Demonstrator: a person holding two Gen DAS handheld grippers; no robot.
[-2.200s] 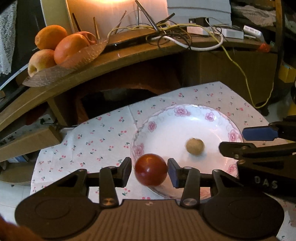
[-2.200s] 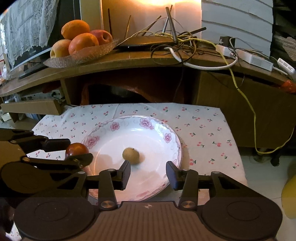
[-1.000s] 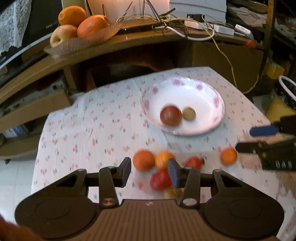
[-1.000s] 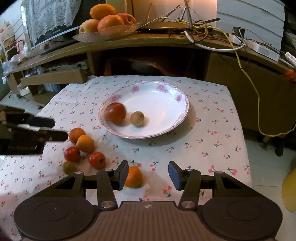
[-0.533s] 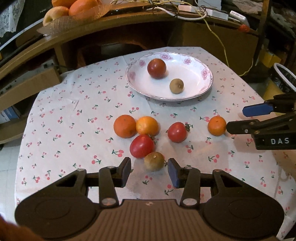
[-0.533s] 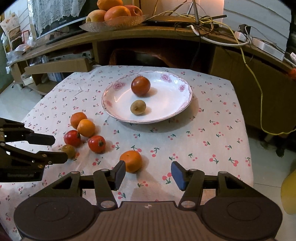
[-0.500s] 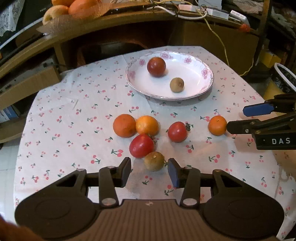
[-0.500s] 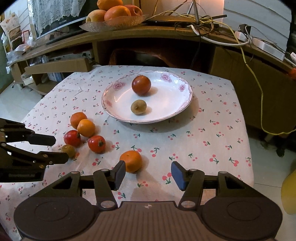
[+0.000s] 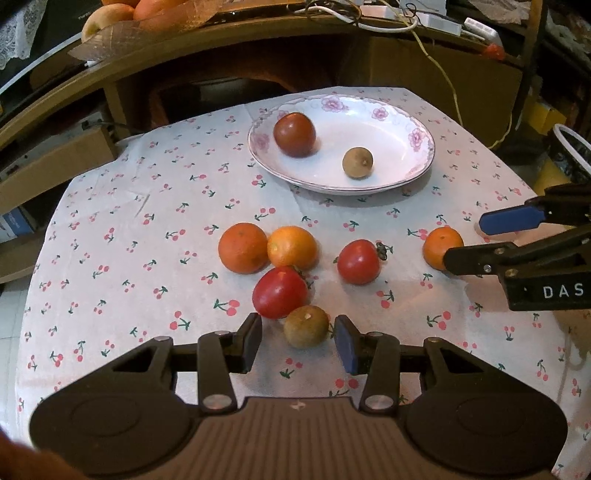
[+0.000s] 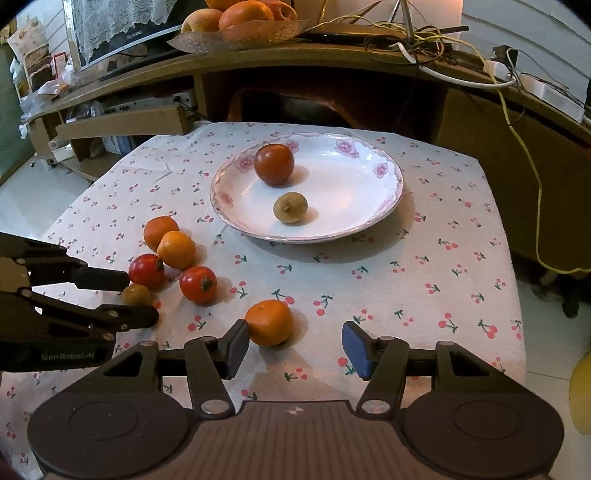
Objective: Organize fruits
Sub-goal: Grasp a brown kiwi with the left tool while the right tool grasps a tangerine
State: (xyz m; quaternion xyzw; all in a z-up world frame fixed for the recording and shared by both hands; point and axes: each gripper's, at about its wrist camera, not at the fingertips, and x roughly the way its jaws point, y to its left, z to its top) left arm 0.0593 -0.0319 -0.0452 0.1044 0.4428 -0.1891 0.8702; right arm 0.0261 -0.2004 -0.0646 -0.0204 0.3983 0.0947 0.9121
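Note:
A white flowered plate (image 9: 417, 162) (image 10: 373, 206) holds a dark red tomato (image 9: 294, 134) (image 10: 274, 164) and a small brown fruit (image 9: 357, 163) (image 10: 290, 208). On the cloth lie two oranges (image 9: 242, 247) (image 9: 292, 248), two red tomatoes (image 9: 280, 292) (image 9: 358, 261), a second small brown fruit (image 9: 306, 326) (image 10: 136, 295) and a lone orange (image 9: 442, 247) (image 10: 269, 322). My left gripper (image 9: 298, 343) is open, its tips either side of the brown fruit. My right gripper (image 10: 295, 349) is open, with the lone orange just ahead of its left finger.
A cherry-print cloth (image 10: 424, 280) covers the low table. Behind it runs a wooden shelf (image 10: 332, 55) with a glass fruit bowl (image 10: 236, 33) and tangled cables (image 10: 436, 48). A cardboard box (image 10: 122, 123) sits at the left, below the shelf.
My left gripper let the dark red tomato go onto the plate. Both grippers drew back from the plate to the loose fruit near the table's front, and have lately edged closer to it.

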